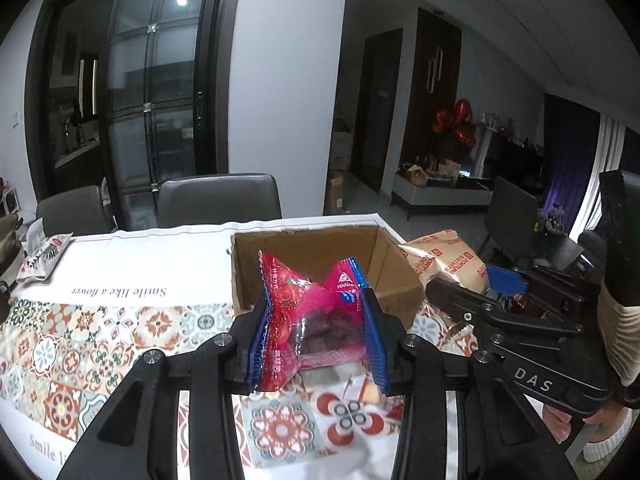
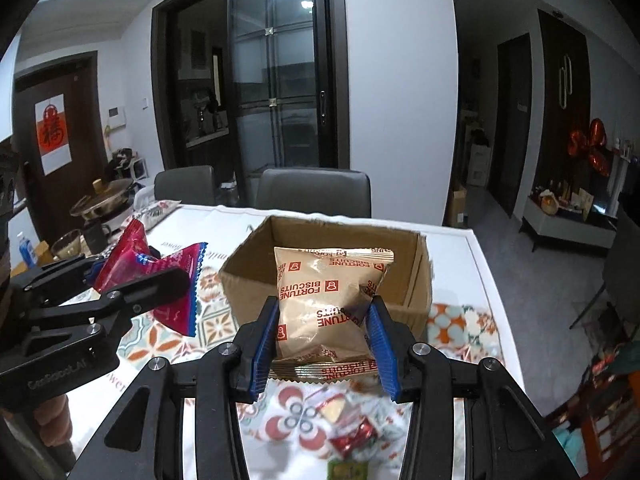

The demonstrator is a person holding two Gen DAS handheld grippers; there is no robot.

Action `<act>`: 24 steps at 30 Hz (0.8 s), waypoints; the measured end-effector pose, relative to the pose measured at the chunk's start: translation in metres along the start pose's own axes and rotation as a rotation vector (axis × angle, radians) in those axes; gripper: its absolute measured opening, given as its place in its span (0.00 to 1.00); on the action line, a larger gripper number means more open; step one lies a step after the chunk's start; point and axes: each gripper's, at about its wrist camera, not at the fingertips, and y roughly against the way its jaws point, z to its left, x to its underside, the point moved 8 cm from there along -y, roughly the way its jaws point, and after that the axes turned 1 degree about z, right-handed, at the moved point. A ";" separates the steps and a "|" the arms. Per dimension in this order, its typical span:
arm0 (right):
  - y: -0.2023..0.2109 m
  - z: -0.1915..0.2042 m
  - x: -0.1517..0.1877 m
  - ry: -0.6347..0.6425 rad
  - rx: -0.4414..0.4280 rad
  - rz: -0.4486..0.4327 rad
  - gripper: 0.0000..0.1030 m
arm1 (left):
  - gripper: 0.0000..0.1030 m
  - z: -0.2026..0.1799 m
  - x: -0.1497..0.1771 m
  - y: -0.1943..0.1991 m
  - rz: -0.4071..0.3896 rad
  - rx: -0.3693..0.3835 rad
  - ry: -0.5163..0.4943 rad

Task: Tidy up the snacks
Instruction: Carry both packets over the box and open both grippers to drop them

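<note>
1. The left gripper is clamped on a pink yogurt snack packet, blue pads pressing both crumpled sides, and the packet is lifted off the table.
2. That pink packet sits in the air just in front of the cardboard box, near its front wall, not inside it.
3. Over on the right, the right gripper is squeezing a tan Fortune Biscuits bag between its blue pads; the bag stands upright in the grip.
4. The biscuit bag is held up in front of the box's near wall, its top half showing against the open box mouth; I cannot tell whether it is over the box or short of it.
5. From the right wrist view, the left gripper and its pink packet show off to the left of the box, clear of it.
6. The box rests on the patterned tablecloth, open side up.
7. Small loose wrapped snacks lie on the cloth below the right gripper, blurred.
8. Two grey chairs stand behind the table.
</note>
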 end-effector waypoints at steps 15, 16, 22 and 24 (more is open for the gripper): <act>-0.044 -0.014 -0.058 0.049 0.041 0.013 0.43 | 0.40 0.015 -0.053 -0.059 0.028 0.004 -0.044; -0.049 -0.015 -0.059 0.049 0.042 0.019 0.43 | 0.40 0.015 -0.055 -0.064 0.036 0.004 -0.047; -0.086 -0.022 -0.059 0.046 0.041 0.096 0.43 | 0.40 0.019 -0.057 -0.101 0.111 0.002 -0.054; -0.097 -0.024 -0.057 0.048 0.042 0.128 0.43 | 0.40 0.020 -0.054 -0.114 0.146 -0.002 -0.055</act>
